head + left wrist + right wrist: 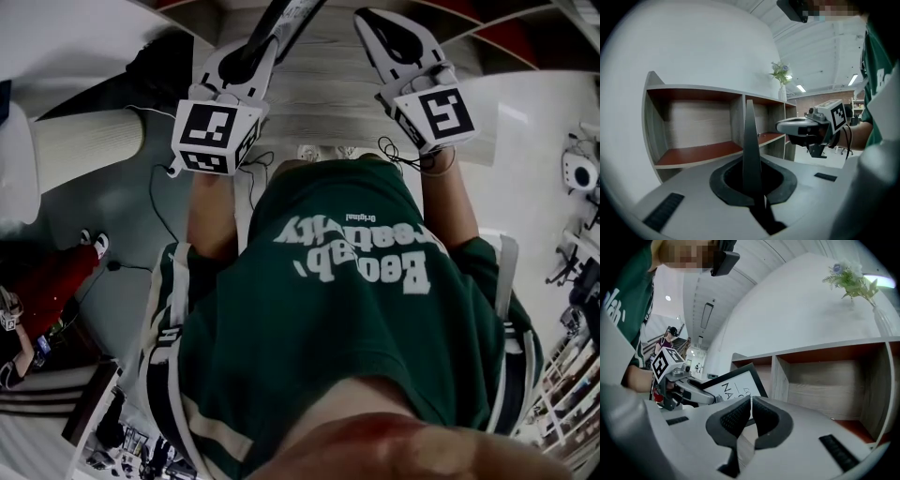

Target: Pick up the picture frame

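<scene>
— What do the left tongs (752, 185) have?
— They are clamped tight on the picture frame (750, 136). It stands edge-on between them and points straight up to twelve o'clock.
— And the right tongs (751, 412)?
— Closed to a hairline, with nothing between them. In the right gripper view the frame's printed face tilts just beyond them at eleven o'clock. The left tongs grip its lower left part at nine.
— Do the right tongs touch the frame?
— I can't tell. They are near it.
— What is farther back?
— A wooden shelf (825, 380) with open, reddish-bottomed compartments, from one to three o'clock. On top of it, at one o'clock, a vase of flowers (855, 282) stands against a white wall (787, 301).
</scene>
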A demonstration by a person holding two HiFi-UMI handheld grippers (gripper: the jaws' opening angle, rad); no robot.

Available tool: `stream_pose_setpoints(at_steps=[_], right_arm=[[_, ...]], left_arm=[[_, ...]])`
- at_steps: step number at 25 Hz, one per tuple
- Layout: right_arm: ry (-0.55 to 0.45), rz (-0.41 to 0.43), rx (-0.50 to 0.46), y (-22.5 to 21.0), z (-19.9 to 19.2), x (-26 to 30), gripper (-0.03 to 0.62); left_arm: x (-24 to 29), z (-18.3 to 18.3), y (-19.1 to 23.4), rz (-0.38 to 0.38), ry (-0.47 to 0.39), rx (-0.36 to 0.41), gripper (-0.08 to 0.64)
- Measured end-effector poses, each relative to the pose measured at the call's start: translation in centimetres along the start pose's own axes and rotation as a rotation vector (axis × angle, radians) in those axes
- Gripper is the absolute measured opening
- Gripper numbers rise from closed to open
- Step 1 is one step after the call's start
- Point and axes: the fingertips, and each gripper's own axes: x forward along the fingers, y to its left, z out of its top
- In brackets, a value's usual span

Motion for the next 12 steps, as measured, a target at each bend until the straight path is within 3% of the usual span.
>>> stream_pose_setpoints(at_steps=[5, 12], right_arm=[[-0.031, 0.010, -0.019, 0.5, 0.4, 0.2, 0.037], [0.001, -0.014, -0.004, 0.2, 0.3, -0.3, 0.037]], left_arm=[[0.0, 0.4, 0.3, 0.020, -0.047, -0.034, 0.026], [-0.2, 2.6, 0.3, 0.040, -0.161, -0.015, 0.026]])
